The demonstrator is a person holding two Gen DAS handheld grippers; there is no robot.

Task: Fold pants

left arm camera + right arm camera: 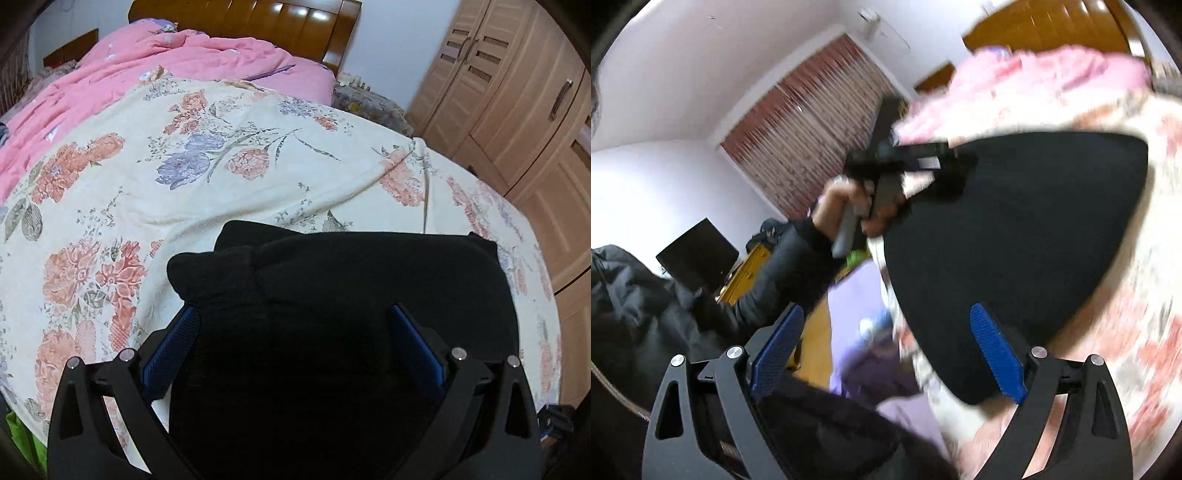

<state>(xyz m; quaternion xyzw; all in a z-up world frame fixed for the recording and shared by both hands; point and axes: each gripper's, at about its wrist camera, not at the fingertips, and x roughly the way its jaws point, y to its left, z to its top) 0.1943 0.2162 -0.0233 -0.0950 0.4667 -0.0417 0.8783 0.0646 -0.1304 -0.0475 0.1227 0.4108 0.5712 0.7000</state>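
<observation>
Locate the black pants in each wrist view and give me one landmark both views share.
Left wrist view: the black pants fill the lower centre, lying on the floral sheet and running down between the left gripper fingers.
Right wrist view: the pants form a dark wedge right of centre, blurred.
Shared landmark: the pink quilt, beyond the pants in both.

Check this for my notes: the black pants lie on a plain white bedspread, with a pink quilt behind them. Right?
Not quite. The black pants lie on a floral bedspread, cream with pink and purple flowers, as the left wrist view shows. The pink quilt does lie behind them.
</observation>
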